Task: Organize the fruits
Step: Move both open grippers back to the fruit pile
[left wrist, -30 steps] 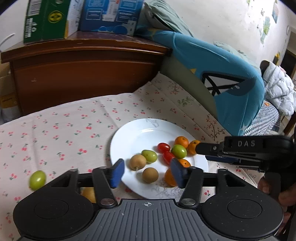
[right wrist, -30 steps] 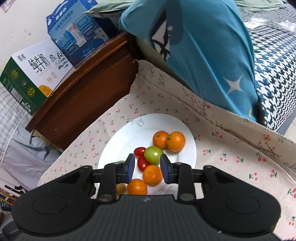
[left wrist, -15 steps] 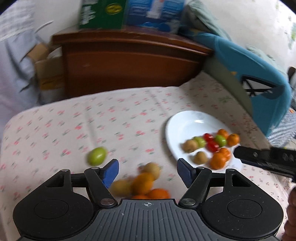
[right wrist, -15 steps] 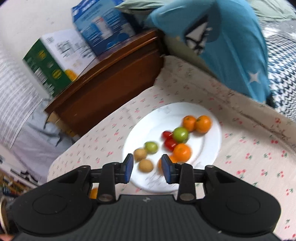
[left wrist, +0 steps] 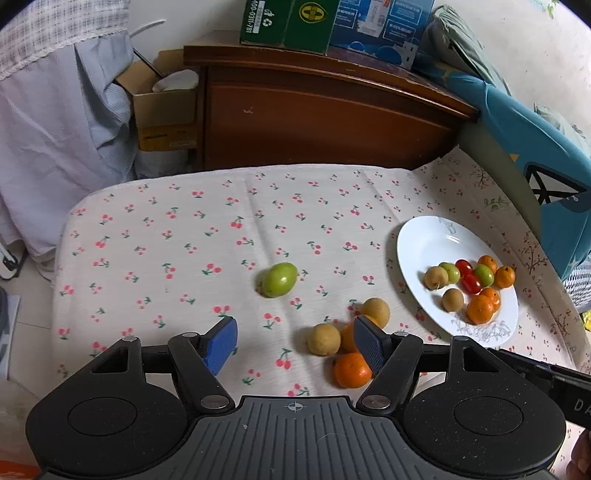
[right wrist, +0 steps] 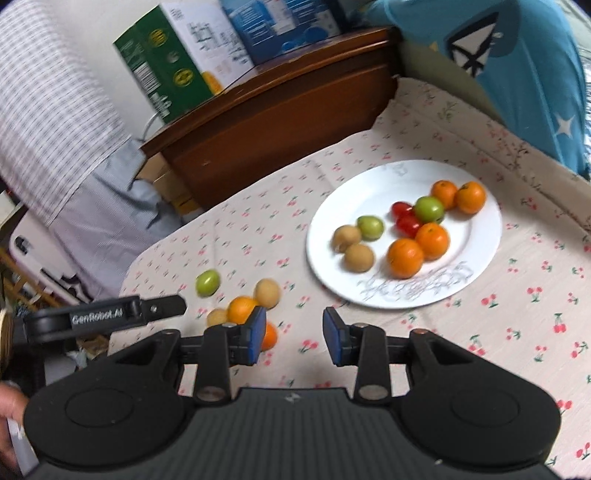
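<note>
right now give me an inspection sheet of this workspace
surface: cherry-print cloth over the table, lying flat
job's things: white plate holds four oranges, two red tomatoes, two green fruits and two tan fruits; loose on the cloth are a green fruit, two tan fruits and two oranges
clutter: nothing seen on the cloth
grippers: left gripper open, jaws empty above the loose fruit; right gripper open, jaws empty, over bare cloth near the plate
cables: nothing seen on the cloth
surroundings: wooden cabinet with a green carton and a blue carton on top, blue cushion beside the plate, cardboard box by the cabinet
</note>
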`<state>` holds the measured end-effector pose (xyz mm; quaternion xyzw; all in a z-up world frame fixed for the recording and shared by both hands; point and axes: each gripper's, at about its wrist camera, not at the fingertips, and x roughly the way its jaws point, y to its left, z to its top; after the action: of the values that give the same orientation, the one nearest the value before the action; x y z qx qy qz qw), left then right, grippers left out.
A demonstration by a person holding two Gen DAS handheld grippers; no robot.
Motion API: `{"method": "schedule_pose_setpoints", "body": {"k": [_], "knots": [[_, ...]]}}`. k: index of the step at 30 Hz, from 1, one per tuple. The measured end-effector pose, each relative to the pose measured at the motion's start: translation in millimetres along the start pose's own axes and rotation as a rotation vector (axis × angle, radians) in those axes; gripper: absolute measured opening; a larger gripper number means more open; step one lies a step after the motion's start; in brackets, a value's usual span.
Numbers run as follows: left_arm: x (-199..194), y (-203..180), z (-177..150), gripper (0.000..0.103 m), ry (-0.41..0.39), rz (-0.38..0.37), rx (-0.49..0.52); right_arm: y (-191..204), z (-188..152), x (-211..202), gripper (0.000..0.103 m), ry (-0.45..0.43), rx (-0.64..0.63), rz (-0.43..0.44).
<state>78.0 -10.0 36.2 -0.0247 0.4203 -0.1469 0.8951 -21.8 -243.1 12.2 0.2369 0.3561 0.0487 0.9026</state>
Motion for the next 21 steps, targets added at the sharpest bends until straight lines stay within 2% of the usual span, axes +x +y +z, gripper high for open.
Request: {"method": "schedule_pose_setpoints", "body": {"k": [11,15,21], "knots": [[-14,18,10,0.07,-0.007,0.046,0.03,7,-24,7,0.035,0.05,-0.081,0.049],[-9,18,15,0.07,-0.01,0.067,0.066,10,-30,14,0.035,0.049,-0.12,0.048],[14,14,25,0.07,0.014,0.047,0.074,9,-29,26,0.035,0.035,-0.145,0.058]]}}
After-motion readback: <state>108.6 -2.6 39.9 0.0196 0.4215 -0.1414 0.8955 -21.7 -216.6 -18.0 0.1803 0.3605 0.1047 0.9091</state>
